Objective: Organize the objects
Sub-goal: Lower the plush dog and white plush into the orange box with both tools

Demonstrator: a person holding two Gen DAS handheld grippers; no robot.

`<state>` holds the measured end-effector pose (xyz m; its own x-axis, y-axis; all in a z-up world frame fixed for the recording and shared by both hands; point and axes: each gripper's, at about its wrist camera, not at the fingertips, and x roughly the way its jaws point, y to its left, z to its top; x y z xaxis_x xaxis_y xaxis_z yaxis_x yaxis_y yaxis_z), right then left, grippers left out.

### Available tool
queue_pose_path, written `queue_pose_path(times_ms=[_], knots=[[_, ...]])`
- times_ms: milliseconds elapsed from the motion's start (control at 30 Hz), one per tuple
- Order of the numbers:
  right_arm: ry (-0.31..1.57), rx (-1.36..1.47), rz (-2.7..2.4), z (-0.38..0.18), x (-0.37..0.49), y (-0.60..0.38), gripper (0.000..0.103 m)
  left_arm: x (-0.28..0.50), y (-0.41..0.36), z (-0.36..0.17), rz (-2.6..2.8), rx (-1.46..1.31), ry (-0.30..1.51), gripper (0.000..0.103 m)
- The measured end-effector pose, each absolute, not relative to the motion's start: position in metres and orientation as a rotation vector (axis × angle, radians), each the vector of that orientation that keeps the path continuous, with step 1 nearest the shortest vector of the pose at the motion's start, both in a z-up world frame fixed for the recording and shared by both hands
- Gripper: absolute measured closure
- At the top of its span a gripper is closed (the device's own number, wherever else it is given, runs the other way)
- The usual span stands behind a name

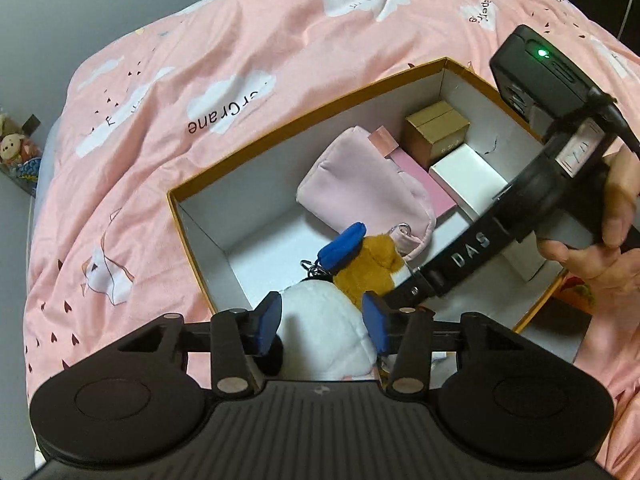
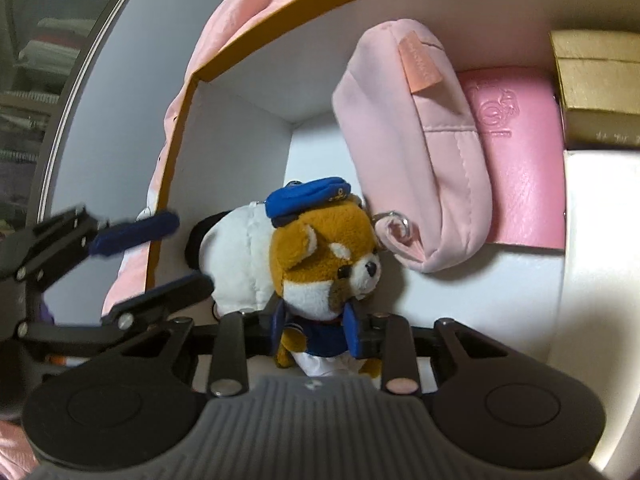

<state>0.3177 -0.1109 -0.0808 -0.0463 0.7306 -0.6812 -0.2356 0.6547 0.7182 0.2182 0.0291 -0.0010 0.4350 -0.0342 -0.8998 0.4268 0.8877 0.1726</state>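
An orange-rimmed white box point(image 1: 280, 128) lies open on a pink bedspread. Inside its near end a brown dog plush point(image 2: 320, 264) in a blue cap stands against a white plush point(image 2: 236, 252) with a black part. My right gripper point(image 2: 318, 330) is shut on the dog plush point(image 1: 368, 268), its pads pressing the blue-clothed body. My left gripper point(image 1: 323, 324) hovers over the white plush point(image 1: 320, 332). In the right wrist view the left gripper point(image 2: 188, 250) stands open, its fingertips point(image 2: 176, 286) just short of that plush.
Further in lie a pale pink pouch point(image 1: 360, 188), a pink case point(image 1: 424, 184), a gold carton point(image 1: 436, 128) and a white carton point(image 1: 468, 176). A person's hand point(image 1: 612, 232) grips the right tool. The bedspread point(image 1: 200, 80) surrounds the box; small toys point(image 1: 16, 148) sit far left.
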Motion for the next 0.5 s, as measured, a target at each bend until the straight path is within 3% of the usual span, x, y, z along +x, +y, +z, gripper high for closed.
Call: queue_pose_path(times_ms=[133,200,500], knots=[[1.405,0.406,0.798,-0.080,0.316,-0.105,0.070,0.220,0.033,-0.011,-0.271,0.383,1.082,0.050],[1.369,0.342,0.799,-0.071,0.311,-0.102,0.065,0.220,0.034,-0.011,-0.255,0.351,1.071,0.050],[1.090,0.084,0.778,-0.016,0.286,-0.133,0.064,0.216,0.036,-0.001,-0.285,0.276,1.006,0.051]])
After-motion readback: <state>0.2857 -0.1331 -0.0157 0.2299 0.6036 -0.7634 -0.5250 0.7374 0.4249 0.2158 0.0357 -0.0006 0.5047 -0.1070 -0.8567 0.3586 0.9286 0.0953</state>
